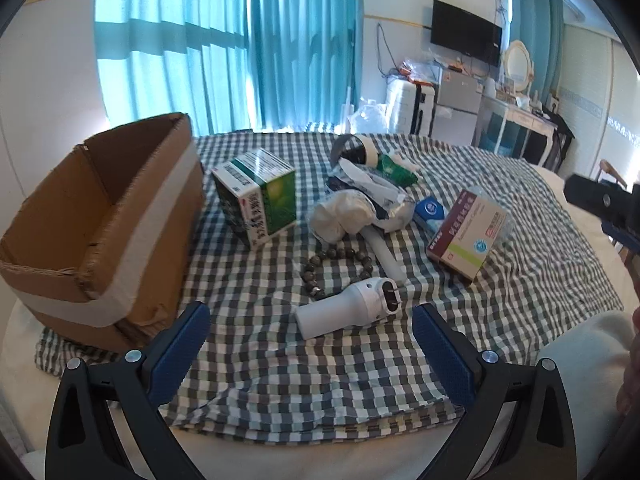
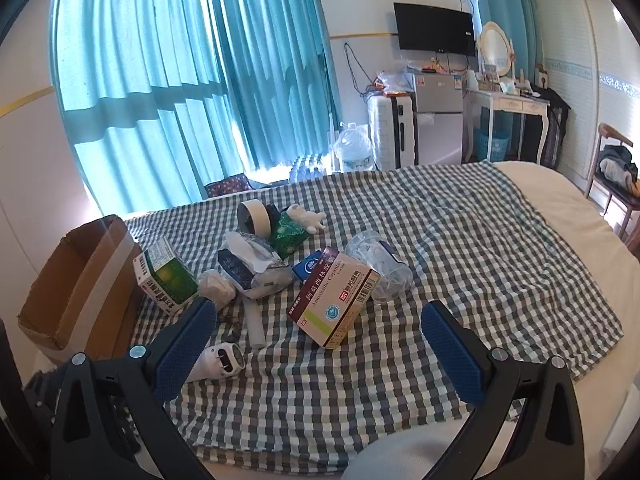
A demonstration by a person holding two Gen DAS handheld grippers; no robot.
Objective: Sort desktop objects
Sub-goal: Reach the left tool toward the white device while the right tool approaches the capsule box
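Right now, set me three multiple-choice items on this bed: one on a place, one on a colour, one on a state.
1. Where does the cardboard box stand, seen from the left wrist camera?
A. left of the clutter
B. right of it
C. in the middle of it

2. What colour are the curtains?
A. red
B. teal
C. yellow

3. How is the left gripper?
A. shut on the bead bracelet
B. shut on nothing
C. open, holding nothing

Answers: 1 A, the box sits at the checked cloth's left edge; 2 B, they hang teal at the window; 3 C, its blue pads stand wide apart.
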